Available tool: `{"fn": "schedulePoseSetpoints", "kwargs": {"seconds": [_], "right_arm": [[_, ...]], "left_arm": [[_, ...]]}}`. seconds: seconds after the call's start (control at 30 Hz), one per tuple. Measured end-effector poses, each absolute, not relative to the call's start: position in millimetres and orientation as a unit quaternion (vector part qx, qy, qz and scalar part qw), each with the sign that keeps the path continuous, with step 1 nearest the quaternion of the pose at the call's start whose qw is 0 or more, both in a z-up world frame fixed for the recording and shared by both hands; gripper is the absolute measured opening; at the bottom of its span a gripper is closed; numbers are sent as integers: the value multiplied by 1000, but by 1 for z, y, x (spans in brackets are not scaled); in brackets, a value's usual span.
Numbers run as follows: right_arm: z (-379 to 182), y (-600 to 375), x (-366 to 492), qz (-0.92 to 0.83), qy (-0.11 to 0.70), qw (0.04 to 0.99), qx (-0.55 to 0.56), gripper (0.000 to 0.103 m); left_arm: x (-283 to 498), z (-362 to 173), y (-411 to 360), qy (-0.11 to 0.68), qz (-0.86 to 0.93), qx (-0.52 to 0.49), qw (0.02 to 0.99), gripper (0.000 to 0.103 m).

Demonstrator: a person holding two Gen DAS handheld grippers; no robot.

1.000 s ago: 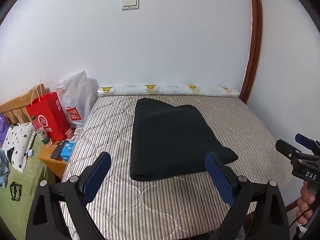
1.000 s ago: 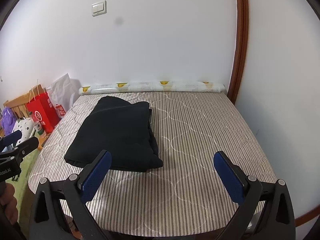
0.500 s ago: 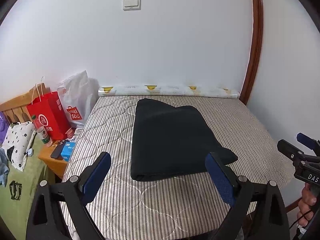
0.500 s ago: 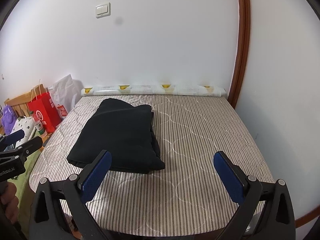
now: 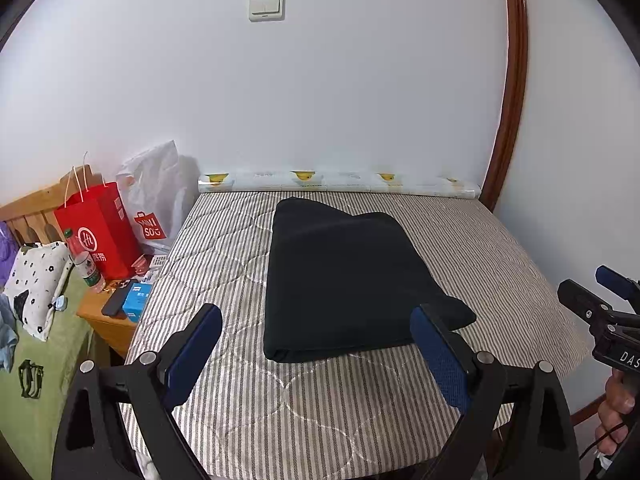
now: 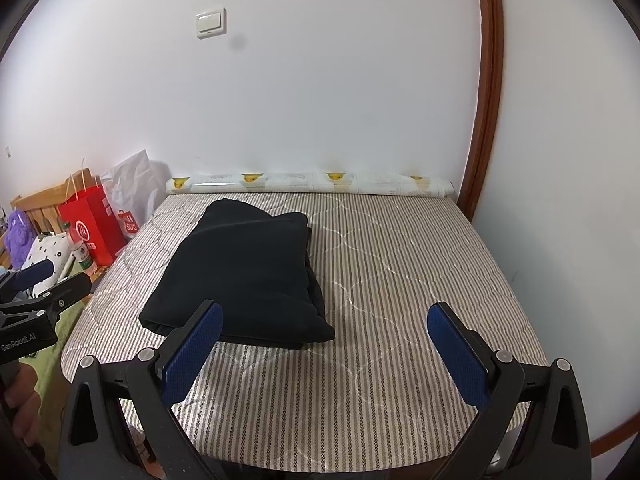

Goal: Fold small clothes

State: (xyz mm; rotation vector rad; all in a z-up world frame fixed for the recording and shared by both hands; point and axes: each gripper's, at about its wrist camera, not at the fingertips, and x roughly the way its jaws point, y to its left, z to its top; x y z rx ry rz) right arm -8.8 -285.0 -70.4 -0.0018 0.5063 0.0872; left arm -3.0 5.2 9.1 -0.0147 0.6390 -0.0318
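Left wrist view: my left gripper [image 5: 316, 354] had backed off little more, jaws wide apart, holding nothing. Black cloth [image 5: 340, 276] sat folded on striped bed [image 5: 500, 264], neat thick pad, one corner poking out at near right. Red bag [image 5: 98, 230] by bed.

Right wrist view: my right gripper [image 6: 326, 354] pulled back too, jaws wide apart, empty. Cloth on left half of bed, layers stacked, edges mostly even. Fold looked done, I think.

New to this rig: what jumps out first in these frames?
The folded black garment lying on the striped mattress, left of its middle, with nothing gripping it. Both the left gripper and right gripper hover open in front of it. A red paper bag stands out beside the bed on the left.
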Motion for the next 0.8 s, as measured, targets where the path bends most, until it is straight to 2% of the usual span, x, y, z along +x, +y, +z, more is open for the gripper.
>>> {"fn": "schedulePoseSetpoints", "kwargs": {"seconds": [0.8], "right_arm": [[-67, -285, -12, 49, 250, 967, 0, 101]], "left_arm": [[-2, 11, 6, 317, -13, -13, 948, 95]]}}
